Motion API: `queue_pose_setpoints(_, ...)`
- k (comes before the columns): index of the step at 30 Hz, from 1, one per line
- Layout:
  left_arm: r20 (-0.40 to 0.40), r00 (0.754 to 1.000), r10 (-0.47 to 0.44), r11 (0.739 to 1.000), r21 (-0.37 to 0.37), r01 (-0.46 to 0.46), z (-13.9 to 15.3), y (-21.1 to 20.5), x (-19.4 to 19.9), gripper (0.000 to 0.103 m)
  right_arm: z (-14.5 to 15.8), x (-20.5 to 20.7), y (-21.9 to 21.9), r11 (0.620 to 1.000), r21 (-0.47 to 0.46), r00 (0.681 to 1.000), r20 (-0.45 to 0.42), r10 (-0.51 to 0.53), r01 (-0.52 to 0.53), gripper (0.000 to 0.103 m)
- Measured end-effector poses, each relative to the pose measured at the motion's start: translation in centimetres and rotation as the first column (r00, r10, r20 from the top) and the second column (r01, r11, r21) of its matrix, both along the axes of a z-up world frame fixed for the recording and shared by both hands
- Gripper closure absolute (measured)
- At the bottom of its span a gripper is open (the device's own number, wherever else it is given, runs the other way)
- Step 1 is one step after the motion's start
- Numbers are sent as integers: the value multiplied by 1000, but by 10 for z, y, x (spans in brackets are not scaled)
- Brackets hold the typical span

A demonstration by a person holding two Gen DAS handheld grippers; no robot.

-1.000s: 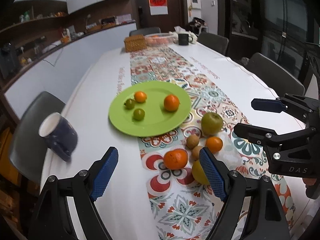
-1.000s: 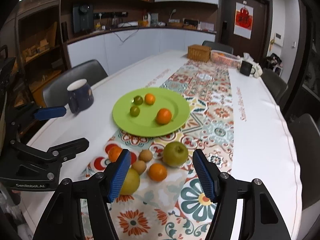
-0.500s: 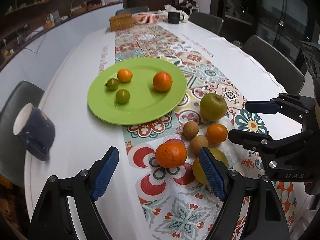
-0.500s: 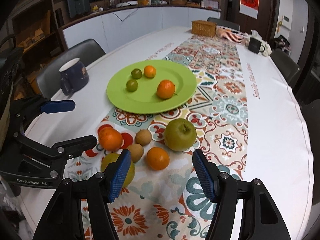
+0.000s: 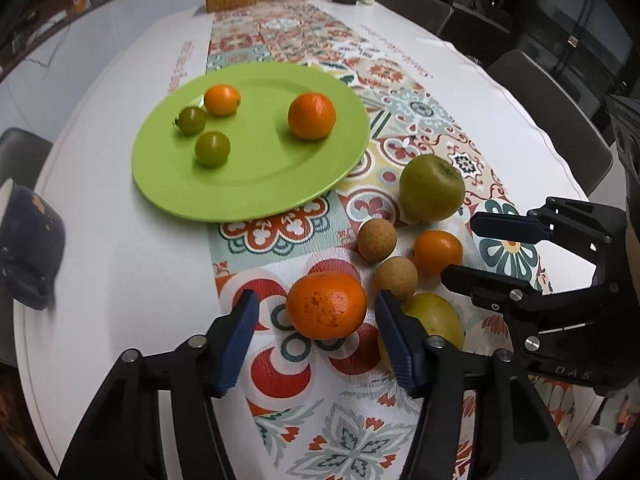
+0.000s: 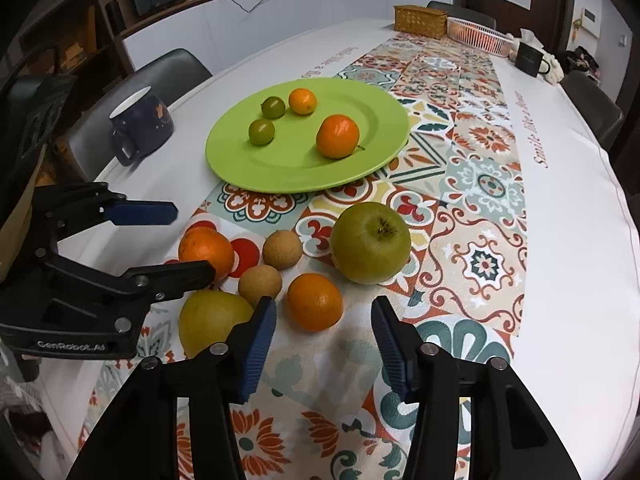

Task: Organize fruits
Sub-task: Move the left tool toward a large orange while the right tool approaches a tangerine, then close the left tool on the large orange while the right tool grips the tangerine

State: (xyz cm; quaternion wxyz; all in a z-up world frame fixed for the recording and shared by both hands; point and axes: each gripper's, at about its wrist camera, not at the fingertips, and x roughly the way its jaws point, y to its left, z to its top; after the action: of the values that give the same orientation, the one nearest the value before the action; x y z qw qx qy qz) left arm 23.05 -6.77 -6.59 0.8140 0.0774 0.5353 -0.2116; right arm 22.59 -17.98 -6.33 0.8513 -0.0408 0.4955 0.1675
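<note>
A green plate (image 5: 248, 192) (image 6: 280, 172) on the patterned runner holds two oranges and two small green fruits. In front of it lie a green apple (image 6: 370, 242), two brown round fruits (image 5: 377, 239), a small orange (image 6: 315, 301), a large orange (image 5: 326, 305) and a yellow fruit (image 6: 208, 320). My left gripper (image 5: 316, 340) (image 6: 194, 240) has its jaws closing around the large orange, with a gap on both sides. My right gripper (image 6: 324, 346) (image 5: 460, 250) is closing too. The small orange sits just ahead of its tips, untouched.
A navy mug (image 6: 140, 124) stands left of the plate near the table edge. A wicker box (image 6: 420, 20), a white basket (image 6: 478, 36) and a dark mug (image 6: 528, 58) stand at the far end. Chairs ring the table.
Both grippers have sunk toward the loose fruit and tilted further down. Their jaws have narrowed, the left around the large orange, the right toward the small orange.
</note>
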Motion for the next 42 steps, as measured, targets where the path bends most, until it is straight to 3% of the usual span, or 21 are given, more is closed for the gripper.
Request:
queue_pose_setpoints(8,-64,998,26,999,-40,-28,-8,0,9,60,-8,7,5,1000,18,999,-29,24,-24,62)
queue_pose_setpoints(13,-62,998,28,999,-38,-31,-9,-3,9,60,-12,10,7,999,18,999,-38,30,-29,68)
queue_pose_setpoints(22,-39,999,25,999,-19,-26,-7,-6,6,61,-11,7,6,1000,22,1000,-17,22,-21,69)
queue_pose_setpoints(32,33,998,57,998,-24,-57,14,0,-7,62,5,0,1,1000,29,1000,31,-2,1,69)
queue_pose_setpoints(42,119,989,89,995,-44,-84,48,5,-30,62,42,-23,3,998,57,992,126,-17,10,69)
